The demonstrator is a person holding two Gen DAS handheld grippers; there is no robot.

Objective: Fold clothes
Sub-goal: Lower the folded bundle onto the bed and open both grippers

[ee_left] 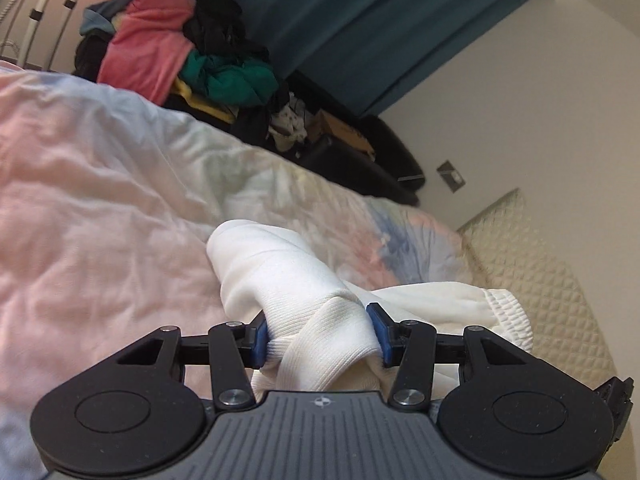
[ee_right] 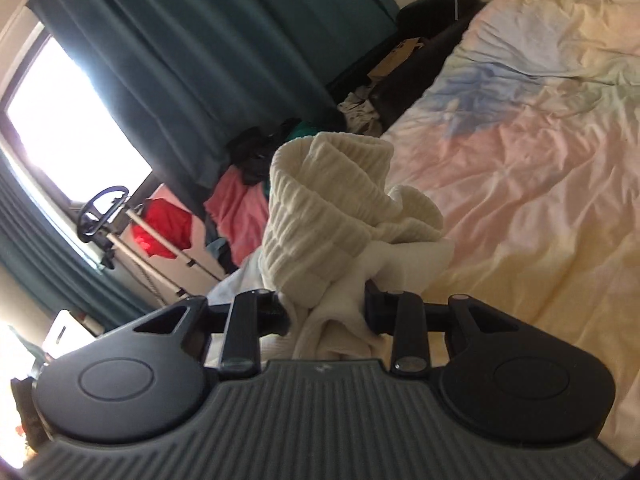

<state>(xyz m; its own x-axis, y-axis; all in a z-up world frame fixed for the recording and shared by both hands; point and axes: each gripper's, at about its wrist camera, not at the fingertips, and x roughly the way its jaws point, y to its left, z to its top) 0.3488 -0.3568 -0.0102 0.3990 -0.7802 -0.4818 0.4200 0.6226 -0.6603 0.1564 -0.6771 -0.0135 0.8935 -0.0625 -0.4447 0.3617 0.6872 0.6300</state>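
White ribbed knit of a sweater [ee_left: 320,320] bunches between both tools above the bed [ee_left: 100,220]. The left gripper [ee_left: 320,334] clamps one thick fold with its blue pads [ee_left: 380,330]. The right gripper [ee_right: 326,312] grips another part of the sweater [ee_right: 328,208], held over the pastel sheet [ee_right: 520,160]. Clothes [ee_left: 172,52] pile up beside teal curtains [ee_left: 360,20].

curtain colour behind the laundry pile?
Dark teal curtain, plain, no pattern. Left wrist view shows it best.

Both wrist views look along their tools, close over the bed [ee_left: 100,200] (shared: curtains [ee_right: 200,60]).
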